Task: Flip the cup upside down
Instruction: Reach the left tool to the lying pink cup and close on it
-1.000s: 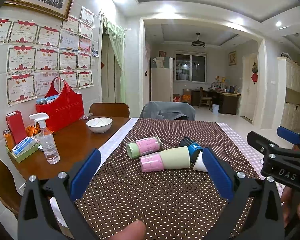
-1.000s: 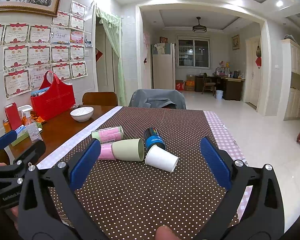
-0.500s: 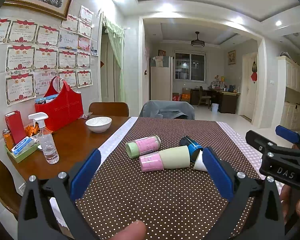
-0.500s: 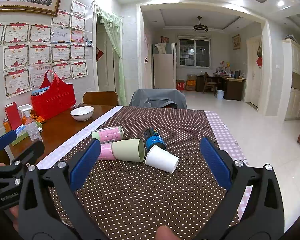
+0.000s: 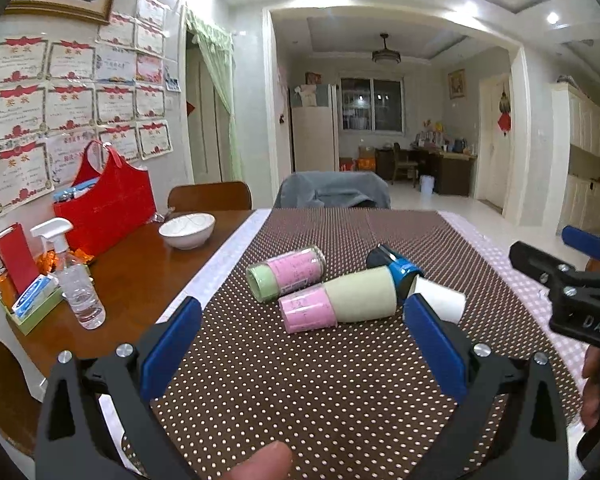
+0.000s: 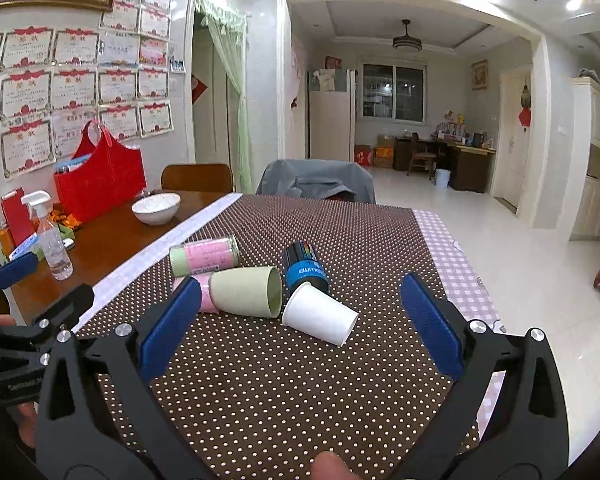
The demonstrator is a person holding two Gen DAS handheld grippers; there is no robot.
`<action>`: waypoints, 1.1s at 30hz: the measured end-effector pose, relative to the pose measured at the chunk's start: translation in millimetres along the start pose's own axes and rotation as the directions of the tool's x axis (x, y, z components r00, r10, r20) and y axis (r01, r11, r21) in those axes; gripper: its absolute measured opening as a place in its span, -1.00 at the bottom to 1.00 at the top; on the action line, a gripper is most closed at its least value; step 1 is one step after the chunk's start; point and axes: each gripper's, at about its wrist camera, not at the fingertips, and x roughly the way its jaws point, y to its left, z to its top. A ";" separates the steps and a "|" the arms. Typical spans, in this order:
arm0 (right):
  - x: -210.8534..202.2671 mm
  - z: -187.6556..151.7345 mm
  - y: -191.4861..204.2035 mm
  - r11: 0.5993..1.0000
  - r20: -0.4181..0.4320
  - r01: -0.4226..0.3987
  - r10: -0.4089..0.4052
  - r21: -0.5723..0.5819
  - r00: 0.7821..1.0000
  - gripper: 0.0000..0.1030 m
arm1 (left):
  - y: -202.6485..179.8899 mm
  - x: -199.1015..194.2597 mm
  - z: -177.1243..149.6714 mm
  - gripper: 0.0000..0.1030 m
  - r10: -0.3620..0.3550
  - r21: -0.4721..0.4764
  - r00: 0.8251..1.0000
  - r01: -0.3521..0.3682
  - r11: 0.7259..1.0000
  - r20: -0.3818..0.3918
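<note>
the white paper cup (image 6: 320, 314) lies on its side on the dotted cloth (image 6: 300, 380), its base touching the blue can (image 6: 304, 266), just beside the green cup (image 6: 246, 292). both the right gripper (image 6: 300, 320) and left gripper (image 5: 300, 332) hang wide open and empty. which cup is meant is probably the white one; close across its mid-wall lightly, since thin paper would likely crush, then rotate it rim-down.

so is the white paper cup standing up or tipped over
Tipped over. The white paper cup lies on its side on the dotted tablecloth, its open rim toward the lower right and its base beside the blue can.
</note>
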 end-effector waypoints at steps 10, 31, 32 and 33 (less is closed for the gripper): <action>68.6 -6.2 -6.9 1.000 -0.134 -0.003 0.001 -0.013 0.991 0.89 | 6.0 84.2 -4.6 0.93 -0.055 0.089 0.984 0.071 0.994 -0.170; 165.1 -30.0 -29.2 0.998 -0.324 0.004 0.016 0.061 0.946 0.89 | 2.7 234.2 -7.6 0.93 -0.139 0.333 0.867 0.327 0.884 -0.479; 168.1 -30.8 -30.6 0.998 -0.329 0.003 0.018 0.065 0.944 0.89 | 2.4 239.0 -8.0 0.93 -0.142 0.341 0.858 0.341 0.876 -0.493; 170.4 -31.3 -31.2 0.998 -0.333 0.003 0.019 0.067 0.943 0.89 | 1.6 244.3 -8.3 0.93 -0.145 0.352 0.851 0.356 0.866 -0.505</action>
